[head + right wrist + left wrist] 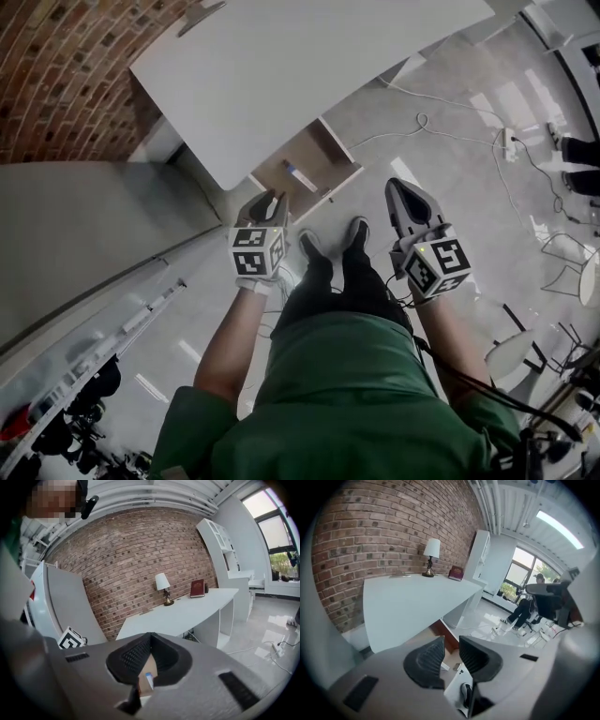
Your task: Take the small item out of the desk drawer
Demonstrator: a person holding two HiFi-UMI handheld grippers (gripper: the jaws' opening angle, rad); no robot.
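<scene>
A white desk [281,66] stands against the brick wall, and its drawer [323,150] is pulled out, showing a wooden bottom. A small white item with a blue tip [300,176] lies in the drawer. My left gripper [272,199] hovers at the drawer's near left corner, shut and empty. My right gripper [397,187] hangs to the right of the drawer over the floor, also shut and empty. In the left gripper view, the jaws [451,641] frame the drawer [451,654] below. In the right gripper view, the small item [148,680] shows below the touching fingertips [148,637].
My shoes [333,239] stand just in front of the drawer. On the desk sit a lamp [431,557] and a red book [455,573]. Cables and a power strip [511,141] lie on the floor to the right, with chairs [562,253] beyond. A seated person [525,606] is near the window.
</scene>
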